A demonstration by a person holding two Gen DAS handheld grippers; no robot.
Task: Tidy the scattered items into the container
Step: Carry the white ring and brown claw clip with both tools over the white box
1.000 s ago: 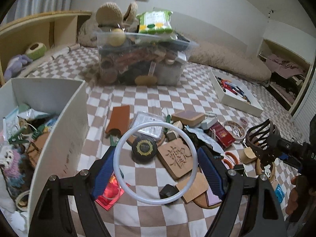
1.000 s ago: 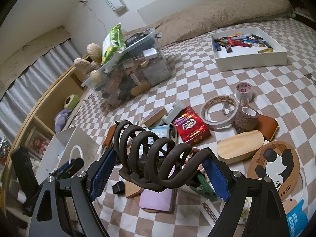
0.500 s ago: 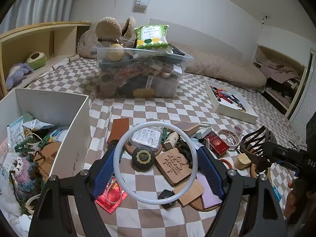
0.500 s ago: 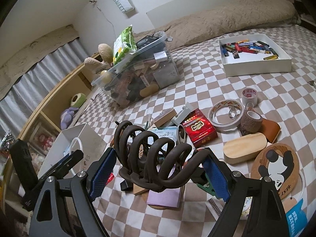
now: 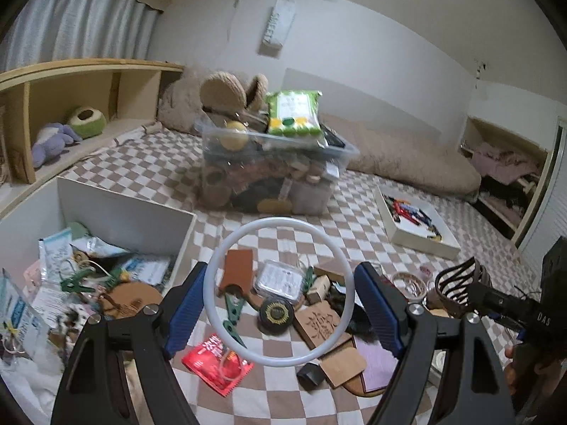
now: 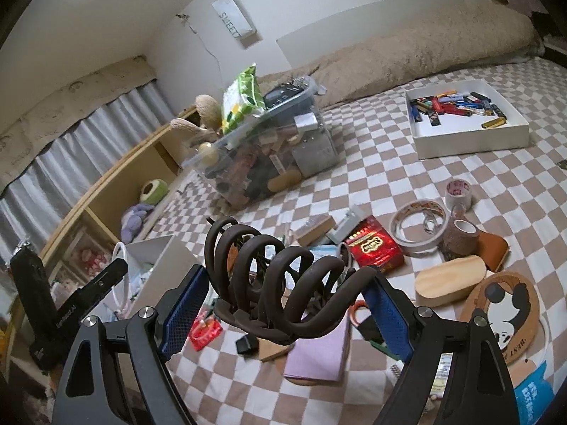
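My left gripper (image 5: 280,310) is shut on a white ring (image 5: 216,265), held above the checkered bed, right of the open white box (image 5: 120,205) that holds several items. My right gripper (image 6: 283,313) is shut on a dark brown claw hair clip (image 6: 276,276), also seen at the right in the left wrist view (image 5: 457,279). Scattered items lie below: a red packet (image 5: 216,361), a black round tin (image 5: 275,313), a carved wooden tag (image 5: 320,324), a red box (image 6: 374,248), tape rolls (image 6: 418,226) and a panda coaster (image 6: 503,304).
A full clear plastic bin (image 5: 273,173) stands at the back. A white tray of lighters (image 6: 464,120) lies far right. A wooden shelf (image 5: 71,106) with plush toys runs along the left. A long beige cushion (image 6: 407,53) lies by the wall.
Both grippers have risen and tilted up, each keeping its item. The white box and the pile now sit lower and farther in the left view.
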